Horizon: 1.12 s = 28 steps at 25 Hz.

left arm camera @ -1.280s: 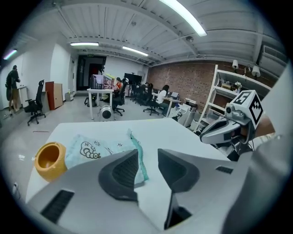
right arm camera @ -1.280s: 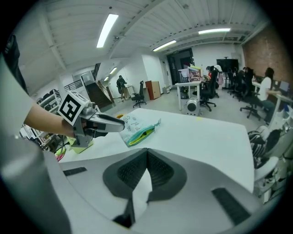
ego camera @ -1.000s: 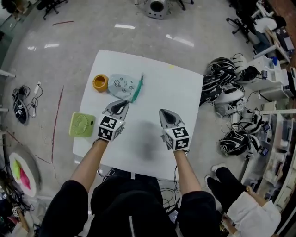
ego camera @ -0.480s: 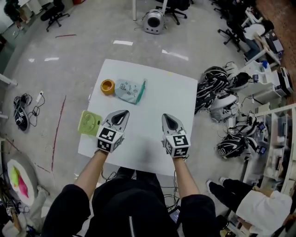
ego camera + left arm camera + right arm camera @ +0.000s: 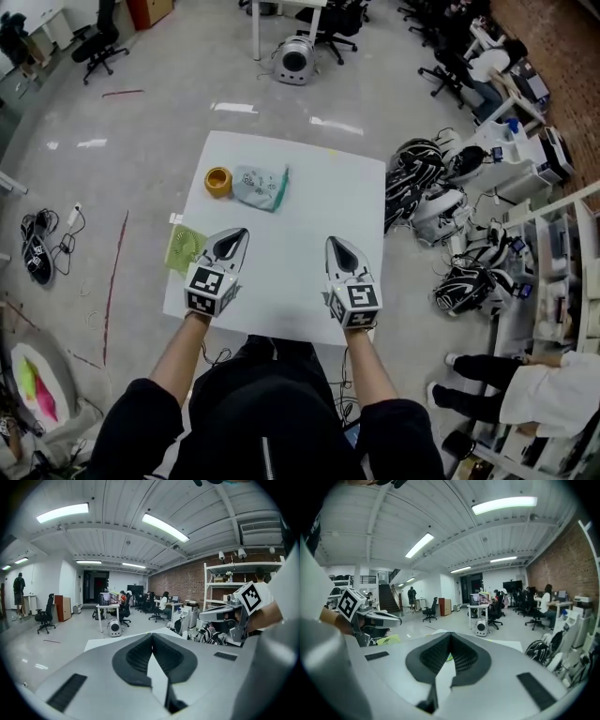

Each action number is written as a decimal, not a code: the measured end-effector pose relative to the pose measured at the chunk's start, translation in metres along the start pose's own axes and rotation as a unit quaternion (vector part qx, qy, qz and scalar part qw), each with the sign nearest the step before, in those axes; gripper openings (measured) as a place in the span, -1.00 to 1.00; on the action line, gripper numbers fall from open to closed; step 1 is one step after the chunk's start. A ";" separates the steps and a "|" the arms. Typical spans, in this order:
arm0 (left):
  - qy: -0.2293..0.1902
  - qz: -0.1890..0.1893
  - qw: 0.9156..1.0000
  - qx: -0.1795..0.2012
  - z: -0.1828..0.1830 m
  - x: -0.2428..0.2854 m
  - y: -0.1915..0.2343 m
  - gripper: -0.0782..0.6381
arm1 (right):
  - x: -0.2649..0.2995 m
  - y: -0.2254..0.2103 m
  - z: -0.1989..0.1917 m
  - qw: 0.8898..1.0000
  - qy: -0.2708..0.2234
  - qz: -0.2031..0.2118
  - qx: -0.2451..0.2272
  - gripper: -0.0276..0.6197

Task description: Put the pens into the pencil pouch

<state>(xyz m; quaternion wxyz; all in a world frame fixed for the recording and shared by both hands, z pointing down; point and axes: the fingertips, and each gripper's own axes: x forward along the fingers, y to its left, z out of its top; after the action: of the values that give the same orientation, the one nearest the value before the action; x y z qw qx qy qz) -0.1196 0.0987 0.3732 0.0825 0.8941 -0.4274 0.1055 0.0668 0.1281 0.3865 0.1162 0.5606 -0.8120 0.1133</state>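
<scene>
Left hand-held gripper: your left hand-held gripper (image 5: 238, 233) had its jaws pressed together with nothing between them, above the near left part of the counter (image 5: 309, 202).
Right hand-held gripper: your right hand-held gripper (image 5: 334, 243) was closed and empty too, over the near right part.
Pouch: the pouch (image 5: 255, 185) lay on the far left of the counter, just beside an orange ring (image 5: 218, 181) and well apart from both of your grippers.
Pens: no loose pen showed on the counter. A teal strip (image 5: 281, 188) ran along the pouch's right edge, but you could not tell whether it was a pen or trim.
Other: a green fan (image 5: 185, 247) sat at the left edge.
Progress: by my judgement the pens were already in.
Left to do: perhaps closing the pouch, since its opening was too small to read.
</scene>
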 end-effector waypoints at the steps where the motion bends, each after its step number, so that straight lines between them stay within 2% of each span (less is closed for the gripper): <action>1: -0.002 0.001 1.000 0.000 0.000 -0.003 0.000 -0.72 | -0.003 0.000 -0.001 1.000 0.000 -0.004 -0.002 -0.89; 7: -0.016 -0.005 1.000 0.000 0.002 -0.017 0.002 -0.72 | -0.017 0.007 -0.003 1.000 -0.027 -0.010 -0.008 -0.89; 10: -0.021 -0.011 1.000 -0.006 0.009 -0.020 0.000 -0.72 | -0.021 0.008 -0.001 0.999 -0.027 -0.012 -0.013 -0.89; 15: -0.028 -0.009 1.000 0.008 0.009 -0.024 0.000 -0.72 | -0.026 0.009 0.005 0.999 -0.030 -0.017 -0.016 -0.89; 20: -0.029 -0.022 0.999 -0.019 0.017 -0.029 -0.006 -0.72 | -0.025 0.015 0.005 0.999 -0.034 -0.012 -0.020 -0.89; 28: -0.029 -0.007 1.000 -0.004 0.003 -0.030 0.006 -0.72 | -0.021 0.025 -0.002 1.000 -0.023 -0.004 -0.018 -0.89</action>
<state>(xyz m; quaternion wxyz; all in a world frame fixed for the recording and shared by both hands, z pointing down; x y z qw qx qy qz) -0.1423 0.1170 0.3628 0.0743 0.8993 -0.4241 0.0769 0.0508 0.1562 0.3807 0.1080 0.5638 -0.8143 0.0859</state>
